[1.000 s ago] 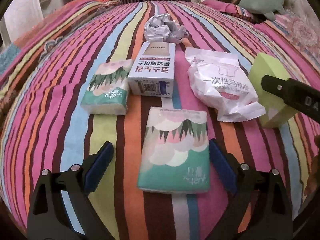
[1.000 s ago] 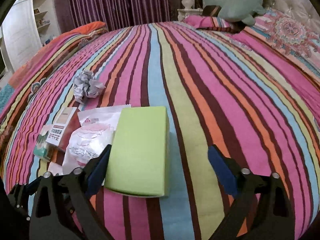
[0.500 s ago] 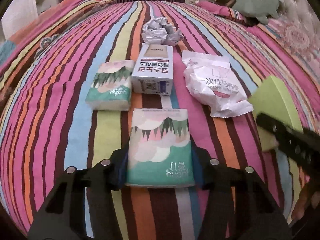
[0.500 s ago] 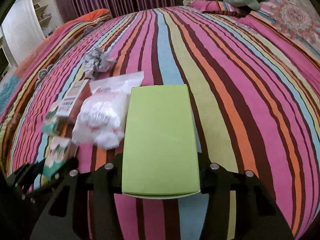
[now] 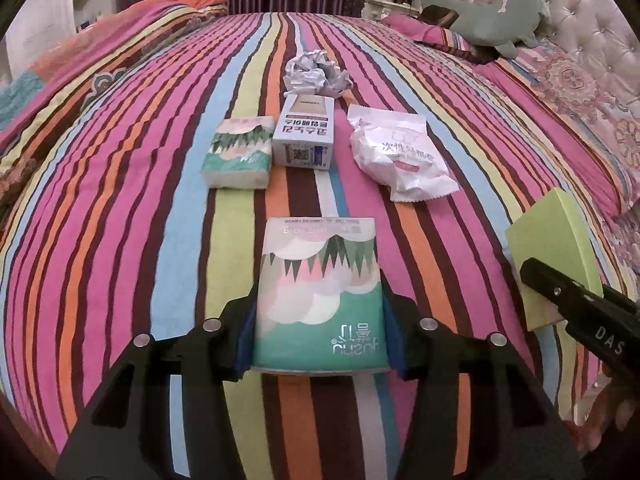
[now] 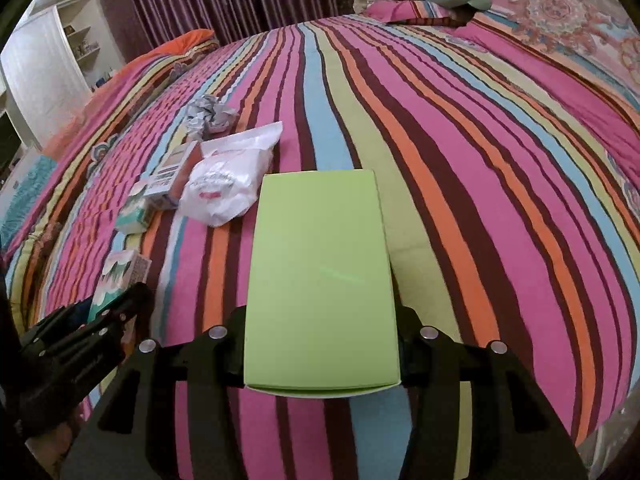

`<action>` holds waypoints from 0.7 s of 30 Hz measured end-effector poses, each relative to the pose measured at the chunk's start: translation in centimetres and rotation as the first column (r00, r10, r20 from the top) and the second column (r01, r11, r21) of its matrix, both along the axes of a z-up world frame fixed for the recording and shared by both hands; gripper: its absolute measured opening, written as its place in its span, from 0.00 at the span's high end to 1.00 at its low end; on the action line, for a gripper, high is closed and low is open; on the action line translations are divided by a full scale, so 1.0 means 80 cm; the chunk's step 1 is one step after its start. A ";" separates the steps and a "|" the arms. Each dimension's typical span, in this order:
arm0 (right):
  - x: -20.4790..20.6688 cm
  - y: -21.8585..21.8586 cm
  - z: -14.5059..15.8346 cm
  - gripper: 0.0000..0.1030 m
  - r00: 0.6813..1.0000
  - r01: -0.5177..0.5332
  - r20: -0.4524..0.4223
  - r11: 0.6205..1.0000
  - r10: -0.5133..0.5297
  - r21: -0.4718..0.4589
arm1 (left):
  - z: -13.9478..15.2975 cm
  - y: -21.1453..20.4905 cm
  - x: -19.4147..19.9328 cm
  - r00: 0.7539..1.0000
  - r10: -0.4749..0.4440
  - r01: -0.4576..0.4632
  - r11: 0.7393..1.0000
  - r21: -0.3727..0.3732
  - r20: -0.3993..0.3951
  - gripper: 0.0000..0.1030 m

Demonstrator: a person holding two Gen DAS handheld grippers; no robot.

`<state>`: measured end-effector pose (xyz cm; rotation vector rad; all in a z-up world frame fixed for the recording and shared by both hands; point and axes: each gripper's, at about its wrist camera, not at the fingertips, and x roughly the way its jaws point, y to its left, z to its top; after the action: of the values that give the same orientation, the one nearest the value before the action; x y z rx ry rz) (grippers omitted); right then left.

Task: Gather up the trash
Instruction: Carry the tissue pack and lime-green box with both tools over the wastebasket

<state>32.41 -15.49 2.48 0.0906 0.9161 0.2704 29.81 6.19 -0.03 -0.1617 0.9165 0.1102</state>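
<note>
The left claw (image 5: 318, 330) pinches a tissue pack (image 5: 318, 296) by its long sides, near end between the pads, far end jutting forward over the bed (image 5: 120, 240). The right claw (image 6: 320, 344) likewise pinches a green box (image 6: 320, 280) across its width, a grip that looks secure enough for carrying both away as trash. Just beyond the left claw lies bare striped cover, then a row: a second pack (image 5: 239, 152) ahead-left, a carton (image 5: 304, 136) straight ahead, a white wrapper (image 5: 400, 156) ahead-right, apart from one another. Farthest, a paper ball (image 5: 316, 74) sits touching the carton's far end. Ahead and right of the right claw the bed lies open; its edge runs close below both claws.
</note>
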 end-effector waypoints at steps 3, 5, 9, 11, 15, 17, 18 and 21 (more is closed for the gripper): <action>-0.022 -0.003 0.007 0.54 1.000 -0.002 0.009 1.000 0.002 0.003 | 0.004 0.003 -0.022 1.000 -0.001 0.001 1.000 -0.002 0.001 0.51; -0.038 -0.006 0.011 0.54 1.000 0.001 0.017 1.000 -0.002 0.005 | 0.007 0.005 -0.037 1.000 -0.001 0.001 1.000 -0.003 0.006 0.51; -0.066 -0.008 0.015 0.54 1.000 0.004 0.030 1.000 -0.005 0.025 | 0.013 0.011 -0.075 1.000 0.001 -0.001 1.000 -0.004 0.017 0.51; -0.083 -0.008 0.017 0.54 0.999 -0.001 0.035 0.999 0.000 0.037 | 0.017 0.011 -0.089 1.000 0.000 0.000 1.000 0.002 0.022 0.51; -0.117 -0.006 0.023 0.54 0.998 -0.026 0.051 0.998 0.023 0.048 | 0.026 0.008 -0.124 0.999 -0.020 0.019 0.999 0.026 0.035 0.51; -0.130 -0.006 0.023 0.54 0.998 -0.035 0.054 0.998 0.032 0.052 | 0.027 0.007 -0.145 0.999 -0.024 0.022 0.999 0.043 0.042 0.51; -0.139 -0.006 0.023 0.54 0.998 -0.041 0.057 0.998 0.038 0.055 | 0.026 0.007 -0.156 0.999 -0.026 0.024 0.999 0.046 0.042 0.51; -0.164 -0.010 0.023 0.54 0.997 -0.050 0.064 0.997 0.046 0.065 | 0.019 0.009 -0.190 0.999 -0.027 0.026 0.999 0.040 0.026 0.51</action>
<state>19.28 -16.28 4.34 0.1211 0.8482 0.3471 14.62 6.92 1.51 -0.1135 0.8893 0.1015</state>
